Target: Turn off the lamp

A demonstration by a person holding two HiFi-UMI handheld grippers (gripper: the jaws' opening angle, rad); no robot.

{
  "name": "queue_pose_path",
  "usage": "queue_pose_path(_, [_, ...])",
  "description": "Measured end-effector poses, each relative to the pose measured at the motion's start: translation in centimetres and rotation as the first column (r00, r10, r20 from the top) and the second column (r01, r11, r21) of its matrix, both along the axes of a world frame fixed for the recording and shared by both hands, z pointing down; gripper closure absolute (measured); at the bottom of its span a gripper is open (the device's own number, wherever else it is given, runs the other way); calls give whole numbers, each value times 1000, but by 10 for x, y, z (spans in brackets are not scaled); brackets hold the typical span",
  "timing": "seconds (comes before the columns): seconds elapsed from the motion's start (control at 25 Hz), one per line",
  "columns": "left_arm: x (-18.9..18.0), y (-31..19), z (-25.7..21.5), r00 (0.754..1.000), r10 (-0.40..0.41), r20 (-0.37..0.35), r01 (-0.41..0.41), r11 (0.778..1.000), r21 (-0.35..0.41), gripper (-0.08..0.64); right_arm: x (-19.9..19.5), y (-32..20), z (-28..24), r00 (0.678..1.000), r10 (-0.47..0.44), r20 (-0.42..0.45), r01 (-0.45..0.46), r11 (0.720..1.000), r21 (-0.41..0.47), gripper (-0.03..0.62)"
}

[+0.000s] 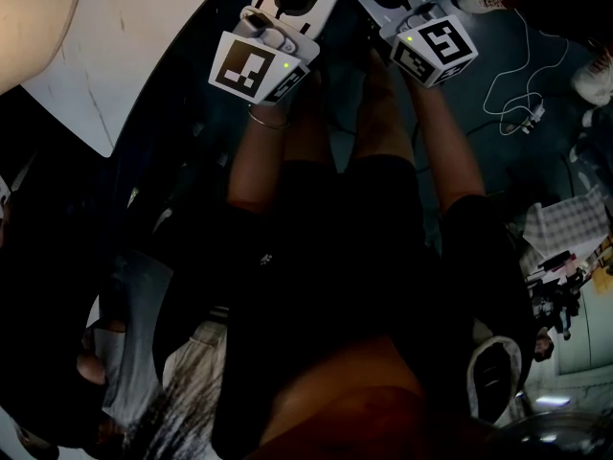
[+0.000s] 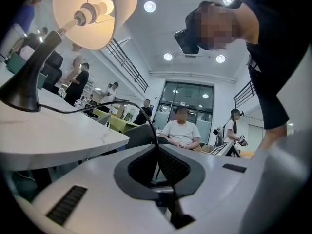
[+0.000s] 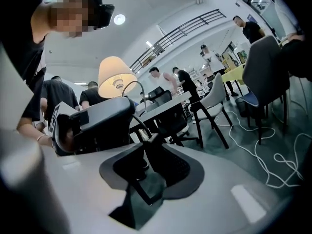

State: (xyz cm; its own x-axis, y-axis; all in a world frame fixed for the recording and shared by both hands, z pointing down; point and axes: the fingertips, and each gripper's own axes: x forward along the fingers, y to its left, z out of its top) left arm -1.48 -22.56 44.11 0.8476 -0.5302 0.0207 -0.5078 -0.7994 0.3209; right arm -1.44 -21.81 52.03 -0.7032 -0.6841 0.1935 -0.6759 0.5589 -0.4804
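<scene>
The lamp [image 3: 117, 76] stands lit on the white table [image 2: 58, 143], with its base [image 2: 22, 89] set back from the table's rounded edge. Its cord [image 2: 111, 102] arcs from the base, out past that edge and down into the left gripper [image 2: 157, 149], whose jaws are closed on it. The right gripper [image 3: 146, 152] sits just beside the left one. Its jaws stand apart around the cord and do not grip it. From the right gripper view, the left gripper's body blocks much of the table. Beyond the table edge are a grey chair [image 2: 141, 132] and a seated person [image 2: 181, 130]. To the right are black chairs [image 3: 214, 101] and open floor strewn with loops of white cable [image 3: 273, 162].
</scene>
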Motion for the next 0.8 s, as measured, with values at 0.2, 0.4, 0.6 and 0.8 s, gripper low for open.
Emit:
queue_pose_path(0.2, [2,5,8,997,34,74,-36,999,34,541,-3,4,6,999,-23,35,26,997,-66,515])
queue_pose_path(0.4, [4,13,22,982,86,166,-97,994,57,541,3,3,10,990,18,140,0,991,-131,515])
queue_pose_path(0.6, [-9,19,38,982,77,174,-80,997,12,541,8,3,11,980,27,196,6,986,-168,515])
queue_pose_path(0.8, [-24,27,61,965,75,250,-80,997,9,541,9,3,6,971,8,238,31,987,-159,515])
